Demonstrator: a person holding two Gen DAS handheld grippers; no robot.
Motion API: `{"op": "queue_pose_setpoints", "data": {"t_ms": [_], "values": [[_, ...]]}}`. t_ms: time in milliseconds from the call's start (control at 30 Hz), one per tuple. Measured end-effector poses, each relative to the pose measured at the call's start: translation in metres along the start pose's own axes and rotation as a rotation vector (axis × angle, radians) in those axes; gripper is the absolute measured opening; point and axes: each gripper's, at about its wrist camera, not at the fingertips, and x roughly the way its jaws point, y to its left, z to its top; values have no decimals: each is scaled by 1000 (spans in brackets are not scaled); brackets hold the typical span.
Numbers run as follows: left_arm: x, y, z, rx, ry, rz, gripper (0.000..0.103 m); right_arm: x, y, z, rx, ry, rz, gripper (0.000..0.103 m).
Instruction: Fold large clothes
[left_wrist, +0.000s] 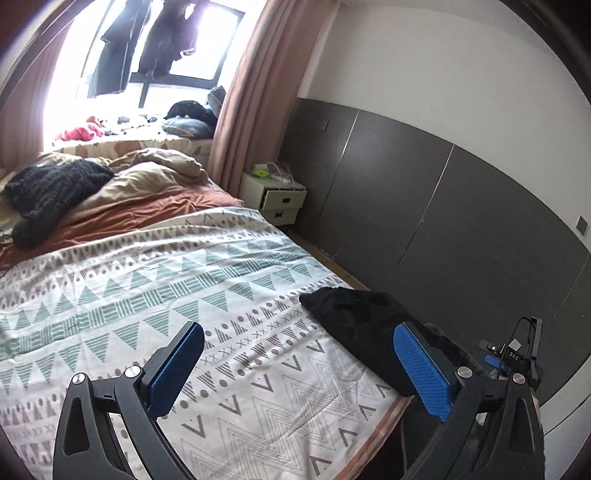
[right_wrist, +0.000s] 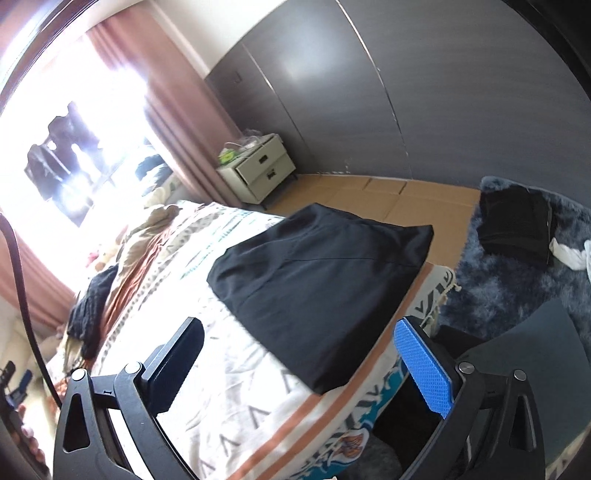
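Now folded black garment (right_wrist: 317, 291) on bed (right_wrist: 236, 373)

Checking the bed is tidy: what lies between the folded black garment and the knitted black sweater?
Only patterned bedspread lies next to the folded black garment; further on, rumpled orange bedding reaches the knitted black sweater. The left wrist view shows it.

A black folded garment (right_wrist: 317, 284) lies on a white bedspread (left_wrist: 155, 280) patterned with teal and grey triangles (rust-striped edge).

One folded black garment (right_wrist: 317, 288) lies on one bed (left_wrist: 155, 280). One black knit sweater (left_wrist: 51, 192) is further up it. One two-drawer nightstand (right_wrist: 260, 168), one shaggy rug (right_wrist: 517, 288), two grippers, left (left_wrist: 299, 373) and right (right_wrist: 306, 369).
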Motion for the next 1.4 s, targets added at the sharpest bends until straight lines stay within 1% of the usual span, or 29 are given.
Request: {"op": "queue_pose_setpoints", "data": {"t_ms": [100,233,400,600,867,1067,1133,1267,1400], "values": [[-39,3,-2,-16,-41,8,103,-20,19,-7,-26,-16,17,103],[-86,2,-10,6,-85,56,103,-48,40,-16,-60,-45,23,103],[-134,2,-27,11,-120,94,103,-78,61,-33,-105,-57,46,103],[-178,3,-59,6,-127,120,103,-115,82,-58,-160,-75,56,103],[-235,0,-98,11,-184,181,103,-161,96,-94,-208,-101,79,103],[-263,-5,-124,9,-217,205,103,-185,107,-120,-265,-127,105,103],[-271,-7,-132,12,-229,222,103,-189,107,-129,-275,-126,118,103],[-281,-12,-152,16,-238,239,103,-194,108,-147,-304,-125,115,103],[-286,-12,-175,17,-261,281,103,-196,110,-164,-341,-108,135,103]]}}
